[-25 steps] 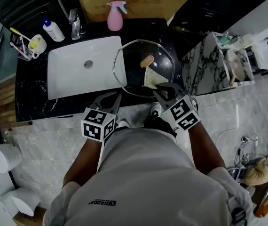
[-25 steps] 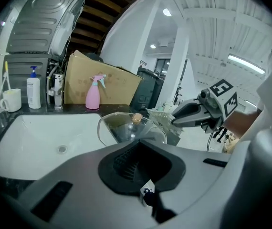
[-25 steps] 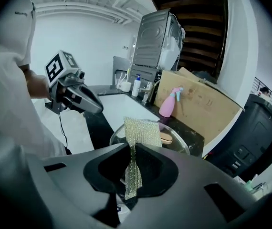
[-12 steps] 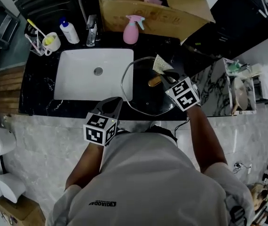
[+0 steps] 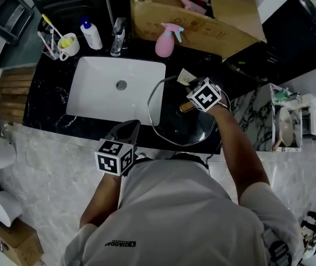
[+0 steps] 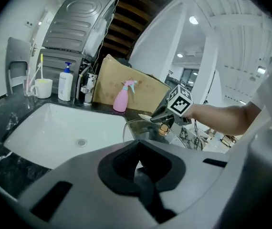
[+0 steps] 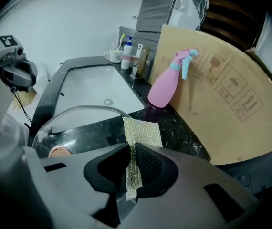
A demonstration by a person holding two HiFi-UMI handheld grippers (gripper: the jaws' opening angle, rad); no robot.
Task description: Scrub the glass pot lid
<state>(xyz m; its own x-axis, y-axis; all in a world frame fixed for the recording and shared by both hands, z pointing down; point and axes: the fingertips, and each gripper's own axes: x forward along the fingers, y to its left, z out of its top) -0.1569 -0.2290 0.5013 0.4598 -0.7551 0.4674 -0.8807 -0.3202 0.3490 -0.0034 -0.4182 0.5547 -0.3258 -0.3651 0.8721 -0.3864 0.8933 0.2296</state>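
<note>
The glass pot lid (image 5: 174,127) lies flat on the black counter right of the sink, its wooden knob (image 5: 186,106) in the middle. My right gripper (image 5: 193,88) is over the lid's far edge, shut on a yellowish mesh scrub cloth (image 5: 183,76). In the right gripper view the cloth (image 7: 141,132) hangs pinched between the jaws above the lid's rim (image 7: 81,110). My left gripper (image 5: 126,130) is held back over the counter's front edge, clear of the lid, shut with nothing in it. The left gripper view shows the lid (image 6: 143,128) and the right gripper (image 6: 161,118) ahead.
A white sink (image 5: 100,96) with a faucet (image 5: 117,36) lies left of the lid. A pink spray bottle (image 5: 167,42) and a cardboard box (image 5: 202,16) stand behind it. A soap bottle (image 5: 92,34) and a toothbrush cup (image 5: 67,44) are at the back left.
My right gripper has carried the cloth from the lid's near side across to its far edge. The left gripper has stayed near the counter's front edge.
</note>
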